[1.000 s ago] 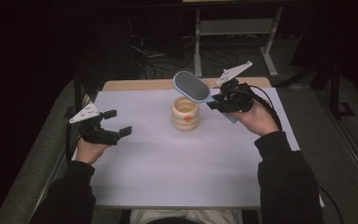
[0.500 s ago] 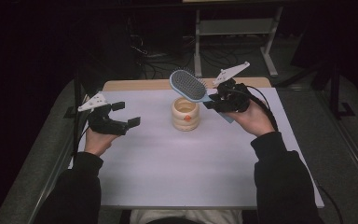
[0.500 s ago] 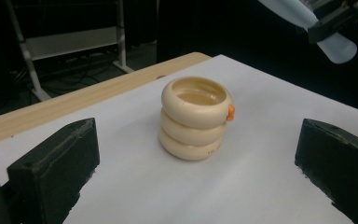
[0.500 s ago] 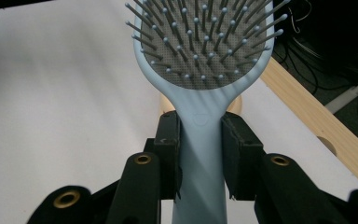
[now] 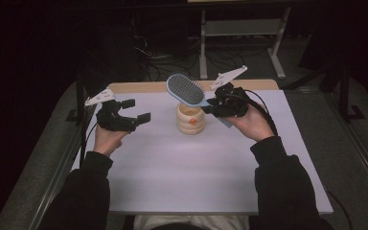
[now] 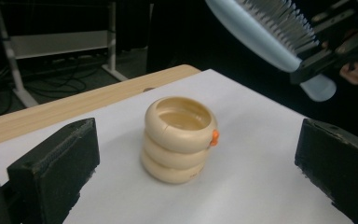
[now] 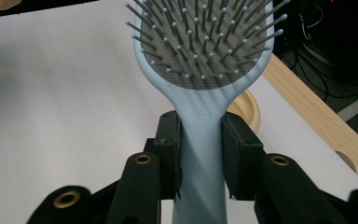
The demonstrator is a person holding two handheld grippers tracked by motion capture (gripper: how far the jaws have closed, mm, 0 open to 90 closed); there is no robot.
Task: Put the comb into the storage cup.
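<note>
A light blue hairbrush with grey bristles is held in the air over a cream ribbed cup that stands upright on the white table top. My right gripper is shut on the brush's handle, just below the head. In the left gripper view the cup has an orange spot on its side and the brush head hangs above it at the upper right. My left gripper is open, lifted off the table to the left of the cup, jaws pointing at it.
A wooden strip edges the far side of the table. Behind it stand a metal rack and loose cables on a dark floor. The person's dark sleeves come in from the bottom.
My left gripper has risen and moved right, closer to the cup. The right gripper and the brush have stayed almost still.
</note>
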